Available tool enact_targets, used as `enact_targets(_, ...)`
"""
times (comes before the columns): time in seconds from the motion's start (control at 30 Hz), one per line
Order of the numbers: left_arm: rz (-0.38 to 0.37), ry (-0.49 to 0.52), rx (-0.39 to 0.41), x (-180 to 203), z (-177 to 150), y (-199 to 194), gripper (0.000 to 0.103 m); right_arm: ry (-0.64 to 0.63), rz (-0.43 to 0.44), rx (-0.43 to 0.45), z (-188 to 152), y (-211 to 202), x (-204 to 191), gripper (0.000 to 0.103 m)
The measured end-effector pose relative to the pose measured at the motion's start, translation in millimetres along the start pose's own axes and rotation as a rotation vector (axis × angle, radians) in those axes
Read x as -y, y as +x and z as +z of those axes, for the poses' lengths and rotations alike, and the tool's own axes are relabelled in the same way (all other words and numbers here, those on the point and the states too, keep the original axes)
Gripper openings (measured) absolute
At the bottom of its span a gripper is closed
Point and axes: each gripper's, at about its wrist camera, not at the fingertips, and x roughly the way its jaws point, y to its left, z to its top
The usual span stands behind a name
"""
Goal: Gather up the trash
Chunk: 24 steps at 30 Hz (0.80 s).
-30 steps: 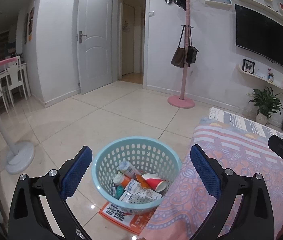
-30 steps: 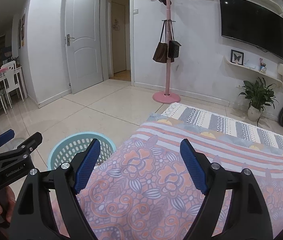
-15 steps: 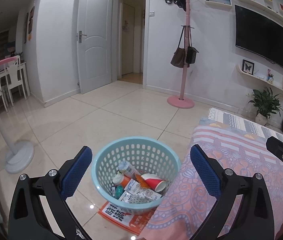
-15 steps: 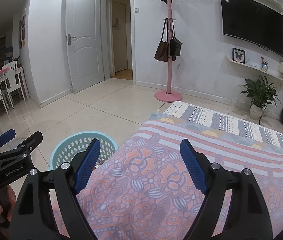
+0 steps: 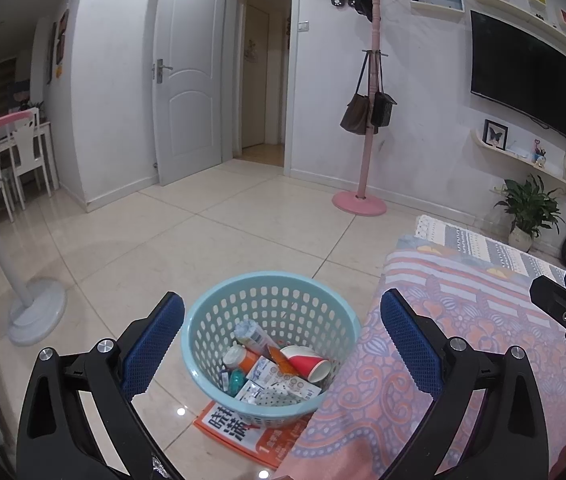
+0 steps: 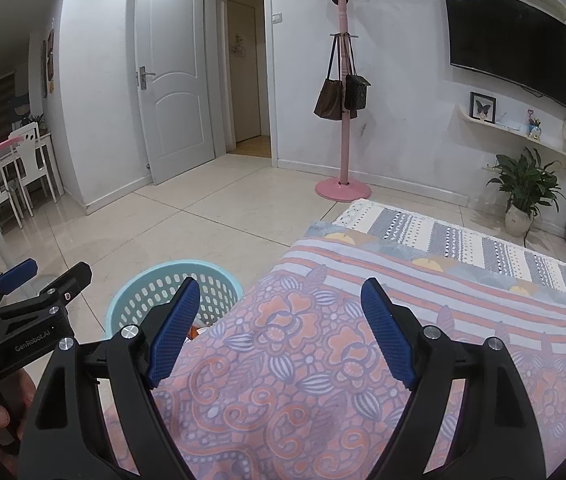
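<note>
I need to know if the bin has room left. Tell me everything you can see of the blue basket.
The basket is a round, light blue tub, plastic by its look, its wall pierced with rows of oval holes. It stands upright on the tiled floor, partly on an orange printed sheet, hard against the patterned cloth. Trash covers only its bottom: a red paper cup, an orange bottle, a white tube and wrappers. The right wrist view shows just its far rim.

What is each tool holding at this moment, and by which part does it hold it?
Nothing is held. The left tool is open above the basket, and the right tool is open over the patterned blanket.
</note>
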Motion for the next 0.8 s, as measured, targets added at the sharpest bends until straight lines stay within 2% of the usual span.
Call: enact_targets(0.8, -0.009, -0.007, -0.019, -0.7, 0.6, 0.8, 0.095, 0.010, 0.008, -0.009, -2.4, 2.9, 0.8, 0.079)
